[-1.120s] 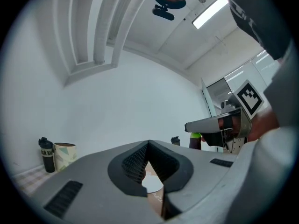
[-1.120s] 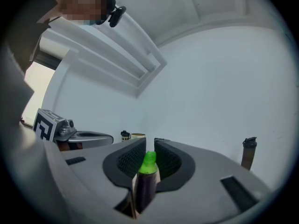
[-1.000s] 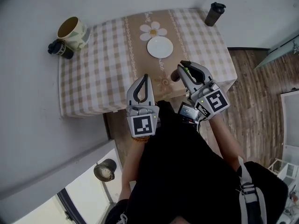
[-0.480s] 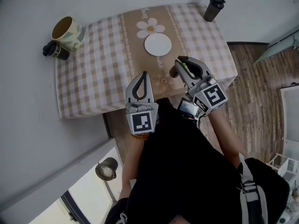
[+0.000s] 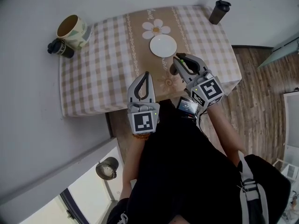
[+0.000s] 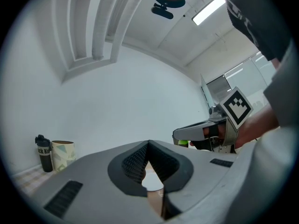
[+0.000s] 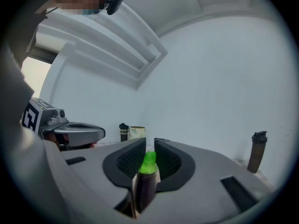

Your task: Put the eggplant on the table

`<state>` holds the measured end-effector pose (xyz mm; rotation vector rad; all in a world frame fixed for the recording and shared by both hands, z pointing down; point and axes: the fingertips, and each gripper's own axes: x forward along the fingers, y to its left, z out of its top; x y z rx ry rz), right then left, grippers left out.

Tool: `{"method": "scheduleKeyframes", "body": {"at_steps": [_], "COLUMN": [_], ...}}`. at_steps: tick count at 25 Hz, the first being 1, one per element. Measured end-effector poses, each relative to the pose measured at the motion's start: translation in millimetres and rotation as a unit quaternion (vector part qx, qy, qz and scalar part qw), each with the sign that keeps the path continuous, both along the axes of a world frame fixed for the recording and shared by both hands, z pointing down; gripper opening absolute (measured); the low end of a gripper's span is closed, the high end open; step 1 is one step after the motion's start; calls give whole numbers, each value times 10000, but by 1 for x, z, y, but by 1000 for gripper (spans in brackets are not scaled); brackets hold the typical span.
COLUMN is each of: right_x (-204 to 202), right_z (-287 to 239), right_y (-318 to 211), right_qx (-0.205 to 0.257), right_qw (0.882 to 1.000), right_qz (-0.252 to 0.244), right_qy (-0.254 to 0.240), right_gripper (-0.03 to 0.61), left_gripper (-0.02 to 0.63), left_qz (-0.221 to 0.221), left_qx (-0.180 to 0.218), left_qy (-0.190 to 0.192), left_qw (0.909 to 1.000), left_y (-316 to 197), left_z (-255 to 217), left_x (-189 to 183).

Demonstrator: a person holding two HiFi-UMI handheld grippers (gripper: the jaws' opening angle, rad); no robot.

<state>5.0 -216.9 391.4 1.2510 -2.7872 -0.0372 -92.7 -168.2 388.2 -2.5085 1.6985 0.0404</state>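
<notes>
The small toy eggplant [image 7: 145, 183], smooth and glossy dark purple with a bright green cap, sits lengthwise between the jaws of your right tool [image 7: 149, 141], its green end towards the tips. The ribbed black pads press on its two sides, so the jaws stand only part way open, clamped on the body of the eggplant. From the head view, that tool holds it over the near part of the surface [image 5: 98, 73], above the tan runner and just on your side of the round white plate [image 5: 163, 45], with the eggplant's dark bulge showing at the tool's left side. The surface is covered by a soft beige-and-white checked cloth, and the runner down its middle carries a white daisy print beyond the plate. Your left tool [image 6: 148, 143] hangs beside the right one at the near edge of the cloth; its grey jaws meet at the tips, leaving only the small gap behind them, and nothing is between them. At the far left corner stand a cream patterned cylindrical mug [image 5: 72, 30] and, touching or just beside it, a small black bottle [image 5: 60, 49]. A tall dark tumbler with a lid [image 5: 219, 11] stands at the far right corner.
</notes>
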Motion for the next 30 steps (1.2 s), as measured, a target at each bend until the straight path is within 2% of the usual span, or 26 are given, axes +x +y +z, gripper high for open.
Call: {"method": "scheduleKeyframes", "body": {"at_steps": [19, 30], "right_x": [-6, -1], "right_z": [57, 104], "right_y": [-91, -157], "right_qx": [-445, -1140], "right_qw": [9986, 9924], "right_qz": [29, 199], "right_qy": [291, 417], "right_gripper": [61, 61], "left_gripper": [3, 3], "left_qz": [141, 163], "left_qx": [-89, -189], "left_qy": [-174, -203], "left_qw": [9997, 9995], "left_y": [-20, -28], "left_z": [13, 19], "left_x": [10, 14]}}
